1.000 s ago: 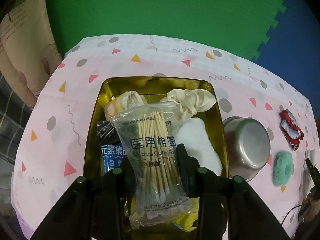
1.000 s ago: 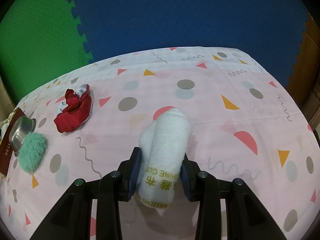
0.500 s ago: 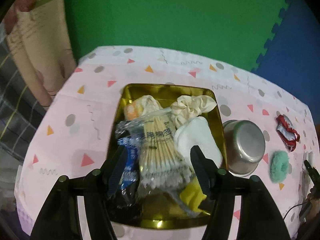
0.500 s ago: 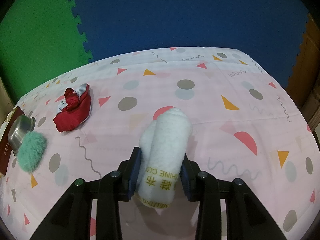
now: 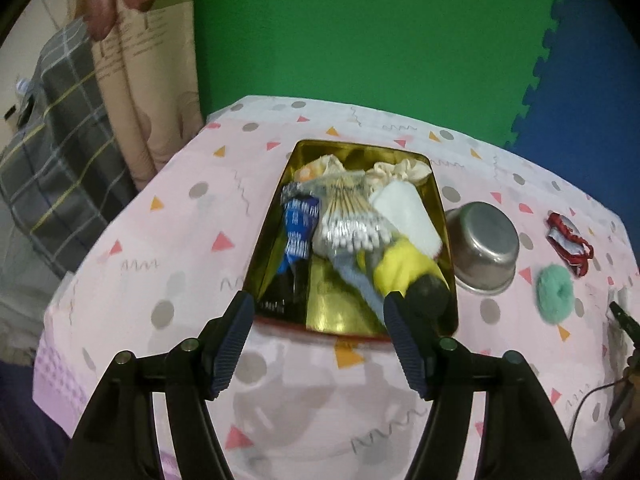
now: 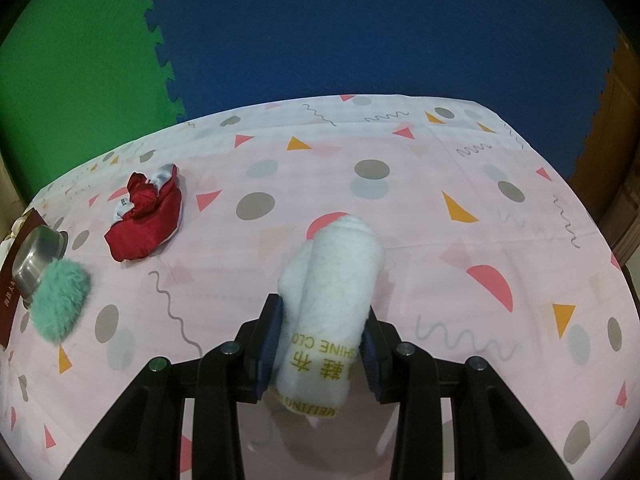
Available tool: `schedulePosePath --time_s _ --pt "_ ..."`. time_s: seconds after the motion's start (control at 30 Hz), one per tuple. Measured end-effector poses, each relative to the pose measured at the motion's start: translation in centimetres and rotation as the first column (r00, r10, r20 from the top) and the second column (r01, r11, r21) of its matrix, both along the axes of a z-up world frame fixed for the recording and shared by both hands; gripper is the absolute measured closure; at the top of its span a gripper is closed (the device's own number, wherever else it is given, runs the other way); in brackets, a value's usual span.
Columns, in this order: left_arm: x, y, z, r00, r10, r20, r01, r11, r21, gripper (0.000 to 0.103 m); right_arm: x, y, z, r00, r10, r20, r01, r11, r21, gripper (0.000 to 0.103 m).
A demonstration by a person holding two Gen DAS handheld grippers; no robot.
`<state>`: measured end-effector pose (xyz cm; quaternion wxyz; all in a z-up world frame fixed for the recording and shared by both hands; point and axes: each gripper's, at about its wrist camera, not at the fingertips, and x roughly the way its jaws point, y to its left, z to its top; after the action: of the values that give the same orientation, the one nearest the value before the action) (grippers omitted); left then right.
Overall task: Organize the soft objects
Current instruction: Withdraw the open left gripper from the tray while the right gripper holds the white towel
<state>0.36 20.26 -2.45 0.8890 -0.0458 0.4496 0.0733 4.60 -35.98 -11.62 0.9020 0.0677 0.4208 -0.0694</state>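
A gold tin box (image 5: 267, 240) on the pink tablecloth holds a bag of cotton swabs (image 5: 348, 216), a white pad (image 5: 406, 212), a cream scrunchie (image 5: 400, 170), a blue packet (image 5: 300, 224) and a yellow soft item (image 5: 404, 266). My left gripper (image 5: 320, 338) is open and empty, just in front of the box's near edge. My right gripper (image 6: 322, 346) is shut on a rolled white cloth (image 6: 332, 296) with a yellow-lettered band, held over the table. A red scrunchie (image 6: 146, 218) and a teal fluffy scrunchie (image 6: 60, 300) lie to its left.
A steel bowl (image 5: 482, 246) lies upside down right of the box, with the teal scrunchie (image 5: 554, 298) and red scrunchie (image 5: 568, 240) beyond it. Green and blue foam mats stand behind the table. A plaid cloth and curtain are at the left.
My left gripper let go of the cotton swab bag, which now lies in the box, opened, and pulled back from the box. The right gripper still holds the rolled cloth.
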Motion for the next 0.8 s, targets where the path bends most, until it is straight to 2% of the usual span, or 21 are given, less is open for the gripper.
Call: schedulePosePath --time_s 0.27,0.37,0.6,0.8 --pt "-1.8 -0.2 -0.5 0.998 0.057 0.011 -0.058 0.997 0.045 0.038 0.0 0.0 0.0 1.000 0.000 0.000 0.000 1.000 -0.002 0.065" --pt "-1.9 -0.5 -0.5 0.998 0.057 0.017 -0.059 0.994 0.088 0.038 -0.1 -0.1 0.0 1.000 -0.001 0.000 0.001 1.000 0.000 0.065" --pt "-1.6 -1.9 -0.3 0.999 0.028 0.028 -0.032 0.990 0.138 0.037 0.0 -0.1 0.0 1.000 -0.001 0.000 0.001 1.000 -0.001 0.065" --pt "-0.8 -2.7 -0.5 0.999 0.016 0.028 -0.020 0.990 0.139 0.036 0.0 -0.1 0.0 1.000 -0.001 -0.001 0.001 1.000 -0.001 0.065"
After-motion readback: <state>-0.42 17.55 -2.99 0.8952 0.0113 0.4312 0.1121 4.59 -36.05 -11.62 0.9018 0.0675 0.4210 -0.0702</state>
